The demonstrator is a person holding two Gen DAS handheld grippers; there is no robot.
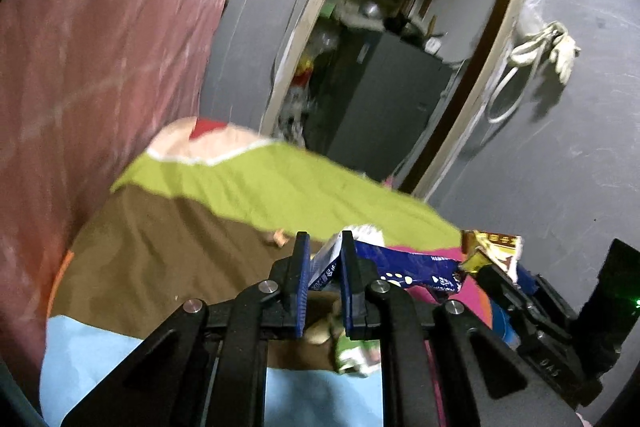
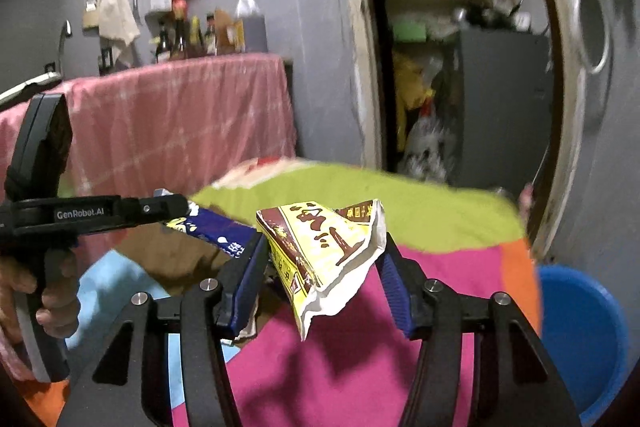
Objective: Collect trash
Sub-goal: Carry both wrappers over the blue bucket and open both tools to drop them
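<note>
My left gripper [image 1: 324,253] is shut on a crumpled blue snack wrapper [image 1: 404,265], which sticks out to the right above the bed. In the right wrist view the same wrapper [image 2: 218,233] hangs from the left gripper [image 2: 178,205], and a hand holds that gripper's handle at the left edge. My right gripper [image 2: 325,243] is shut on a yellow and brown snack packet [image 2: 316,239] with a torn white edge, its pads pressing on both sides. The left wrist view shows that packet [image 1: 496,245] at the far right. A green and white wrapper [image 1: 354,355] lies on the bed below my left fingers.
The bed cover [image 1: 280,187] is a patchwork of green, brown, pink, light blue and orange. A pink cloth-covered counter [image 2: 180,115] with bottles stands behind it. An open doorway [image 2: 452,67] shows a cluttered room. A blue tub [image 2: 584,339] sits at the right. Gloves [image 1: 560,47] hang on the wall.
</note>
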